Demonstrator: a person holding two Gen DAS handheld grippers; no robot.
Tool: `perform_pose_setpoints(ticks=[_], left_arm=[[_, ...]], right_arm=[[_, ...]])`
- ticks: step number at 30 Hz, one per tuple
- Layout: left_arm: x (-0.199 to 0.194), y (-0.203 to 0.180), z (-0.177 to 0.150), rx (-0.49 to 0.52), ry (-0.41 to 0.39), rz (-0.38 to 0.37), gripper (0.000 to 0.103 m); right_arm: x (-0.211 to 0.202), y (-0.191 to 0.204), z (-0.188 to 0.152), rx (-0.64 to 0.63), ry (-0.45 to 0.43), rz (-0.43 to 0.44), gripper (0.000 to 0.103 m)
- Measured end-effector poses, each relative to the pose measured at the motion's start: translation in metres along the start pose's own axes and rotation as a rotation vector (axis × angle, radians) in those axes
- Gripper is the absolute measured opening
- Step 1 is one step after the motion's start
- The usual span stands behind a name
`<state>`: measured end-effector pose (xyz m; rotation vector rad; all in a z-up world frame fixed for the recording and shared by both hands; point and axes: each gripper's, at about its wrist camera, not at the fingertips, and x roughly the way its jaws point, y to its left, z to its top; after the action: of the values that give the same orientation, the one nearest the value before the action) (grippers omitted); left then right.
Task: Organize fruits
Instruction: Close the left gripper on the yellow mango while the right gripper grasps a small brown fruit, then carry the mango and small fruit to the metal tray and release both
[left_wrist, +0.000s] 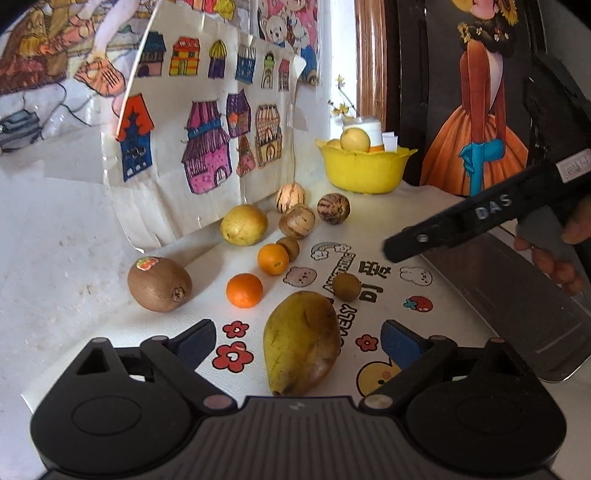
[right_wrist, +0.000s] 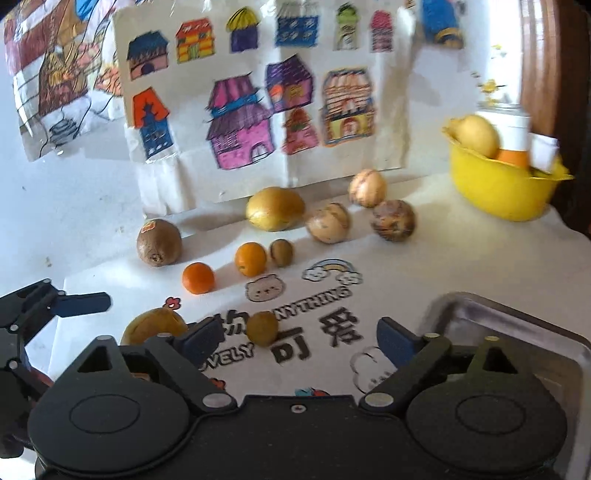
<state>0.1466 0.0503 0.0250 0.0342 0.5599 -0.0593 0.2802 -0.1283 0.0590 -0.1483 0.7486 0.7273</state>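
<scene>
My left gripper (left_wrist: 297, 341) is open, its jaws on either side of a yellow-brown mango (left_wrist: 301, 341) lying on the white printed mat (left_wrist: 399, 254). My right gripper (right_wrist: 295, 341) is open and empty above the mat, with a small brown fruit (right_wrist: 262, 328) between and just beyond its fingers. Two oranges (left_wrist: 244, 290) (left_wrist: 273, 259), a large kiwi (left_wrist: 159, 284), a lemon (left_wrist: 243, 225) and striped round fruits (left_wrist: 296, 220) lie further back. A yellow bowl (left_wrist: 364, 171) holding fruit stands at the back right. A steel tray (right_wrist: 517, 332) lies on the right.
A paper sheet with drawn houses (left_wrist: 207, 122) leans upright behind the fruit. A dark picture of a girl in an orange dress (left_wrist: 476, 122) stands at the back right. The right gripper's body (left_wrist: 480, 218) crosses the left wrist view above the tray (left_wrist: 517, 302).
</scene>
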Motion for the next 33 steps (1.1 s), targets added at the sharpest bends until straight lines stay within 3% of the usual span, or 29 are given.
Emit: perform_pose_setpoints(ticks=[6,10,19,27,33], left_arm=[[0.010,0.002,0.000,-0.020,0.010,-0.027,0.090],[0.013,0.002,0.001,-0.016,0.023,-0.023,0.082],[0.023,0.000,0.003,-0.013,0.071,-0.015,0.061],[0.030,0.009,0.002,-0.061,0.101,-0.036,0.056],[0.031,0.012,0.005,-0.100,0.122,-0.043,0.055]], right_arm=[[0.023,0.011,0.000,-0.056,0.016,0.034,0.075],[0.035,0.010,0.000,-0.052,0.033,0.063,0.057],[0.052,0.010,-0.004,-0.054,0.067,0.110,0.048],[0.062,0.012,-0.008,-0.077,0.082,0.111,0.029],[0.061,0.010,-0.010,-0.062,0.071,0.111,0.029]])
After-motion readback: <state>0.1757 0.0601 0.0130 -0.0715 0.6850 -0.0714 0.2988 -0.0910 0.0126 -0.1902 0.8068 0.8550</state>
